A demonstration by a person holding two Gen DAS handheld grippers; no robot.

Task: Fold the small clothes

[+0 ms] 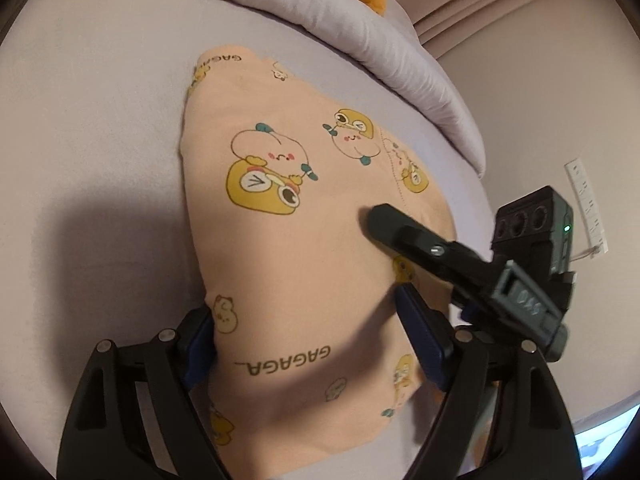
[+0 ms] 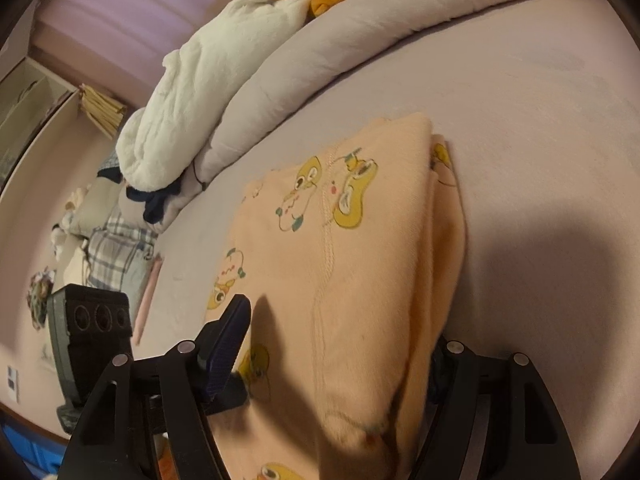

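The folded peach garment (image 1: pixel 304 240) lies on the bed (image 1: pixel 100 120), near the rolled duvet (image 1: pixel 400 56). The left gripper (image 1: pixel 308 344) and right gripper (image 2: pixel 340 360) both have fingers spread, straddling its near end.

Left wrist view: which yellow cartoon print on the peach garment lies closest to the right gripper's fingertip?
The small yellow chick, partly hidden under the right gripper finger on the peach garment; the large clock print lies farther left.
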